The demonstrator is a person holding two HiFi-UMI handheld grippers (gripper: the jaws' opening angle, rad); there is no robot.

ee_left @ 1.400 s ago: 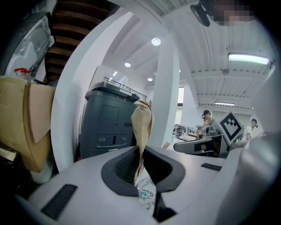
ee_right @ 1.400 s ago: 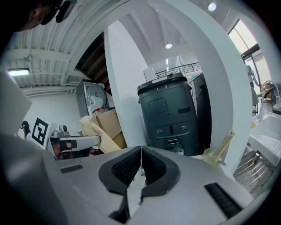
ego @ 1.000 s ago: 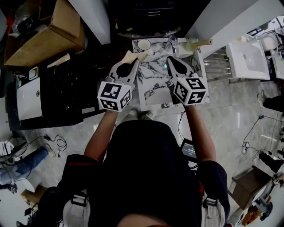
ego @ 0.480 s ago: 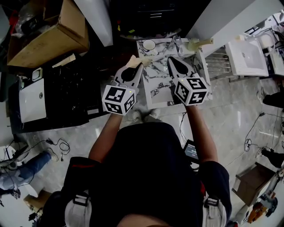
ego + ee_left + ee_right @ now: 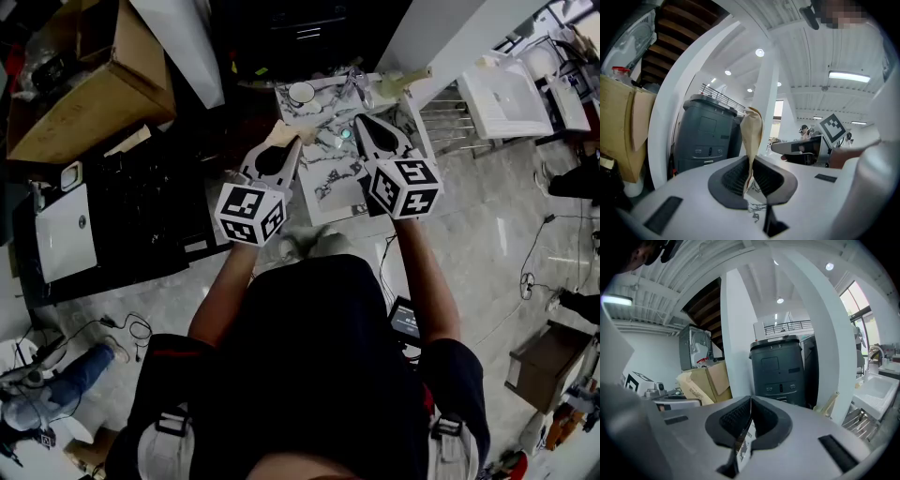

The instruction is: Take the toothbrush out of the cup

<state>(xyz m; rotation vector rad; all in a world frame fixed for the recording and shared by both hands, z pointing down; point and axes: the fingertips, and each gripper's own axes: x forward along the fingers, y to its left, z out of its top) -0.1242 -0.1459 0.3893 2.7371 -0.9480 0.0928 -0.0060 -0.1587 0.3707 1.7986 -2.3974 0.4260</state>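
A white cup (image 5: 302, 93) stands at the far edge of the small marble-topped table (image 5: 328, 178); I cannot make out a toothbrush in it. My left gripper (image 5: 296, 142) hovers over the table's left edge, shut on a tan paper packet (image 5: 279, 131). In the left gripper view the packet (image 5: 752, 131) sticks up out of the closed left gripper (image 5: 751, 161). My right gripper (image 5: 359, 125) hangs over the table's right part. In its own view the right gripper (image 5: 750, 401) is shut with nothing between the pads. A small teal object (image 5: 344, 134) lies on the marble between the two grippers.
A black cabinet (image 5: 141, 197) adjoins the table on the left, with a cardboard box (image 5: 84, 84) behind it. A white sink (image 5: 506, 94) and a wire rack (image 5: 450, 127) sit to the right. A dark grey bin (image 5: 780, 366) and white pillars stand ahead. Cables lie on the floor.
Both grippers have drifted a little forward over the table, and the right one has risen slightly. The left still holds the tan packet, and the right stays shut.
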